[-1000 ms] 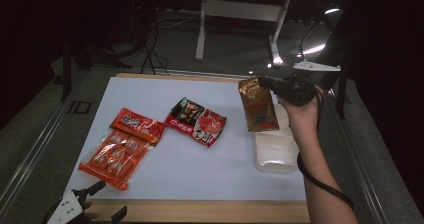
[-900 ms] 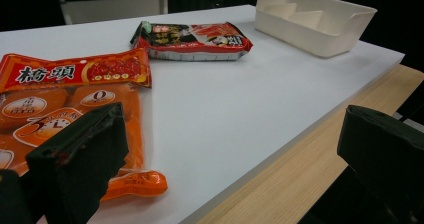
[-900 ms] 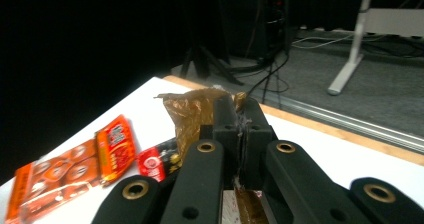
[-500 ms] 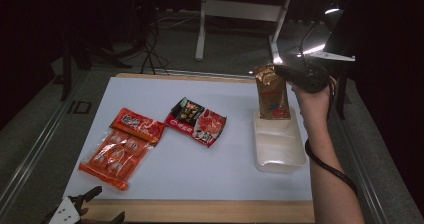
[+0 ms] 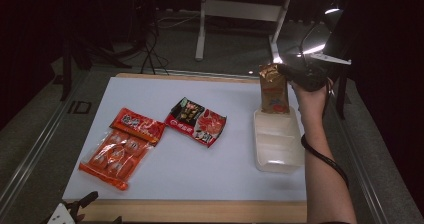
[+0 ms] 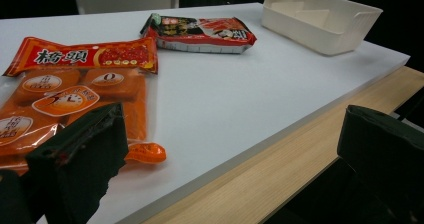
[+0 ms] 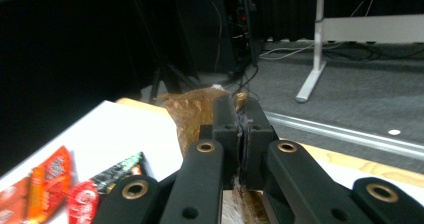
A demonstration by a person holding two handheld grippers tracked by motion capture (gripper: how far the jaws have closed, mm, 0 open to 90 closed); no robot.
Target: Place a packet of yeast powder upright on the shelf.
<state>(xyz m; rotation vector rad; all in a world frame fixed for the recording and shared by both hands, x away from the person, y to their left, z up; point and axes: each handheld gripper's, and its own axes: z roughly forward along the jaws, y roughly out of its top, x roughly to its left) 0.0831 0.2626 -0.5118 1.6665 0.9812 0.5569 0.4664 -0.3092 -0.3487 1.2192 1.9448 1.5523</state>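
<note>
My right gripper point(image 5: 287, 72) is shut on the top edge of a brown-gold snack bag point(image 5: 273, 90), which hangs upright with its lower end at the far end of a white plastic tray point(image 5: 278, 160). In the right gripper view the bag point(image 7: 192, 111) shows crumpled behind the closed jaws point(image 7: 241, 119). My left gripper point(image 5: 82, 206) sits at the table's near left corner, open and holding nothing; its jaws point(image 6: 225, 149) stand wide apart over the front edge. An orange pack of several buns point(image 5: 120, 146) and a black-and-red packet point(image 5: 196, 121) lie flat on the white board.
The white board point(image 5: 200, 184) rests on a wooden table with a bare wood strip along the front point(image 5: 200, 211). Dark floor, cables and a white stand leg point(image 5: 201, 24) lie beyond the far edge. The orange pack point(image 6: 60, 94) lies just ahead of the left jaw.
The right gripper has carried the brown-gold bag rightward and lowered it over the far end of the white tray. The left gripper stays at the near left corner.
</note>
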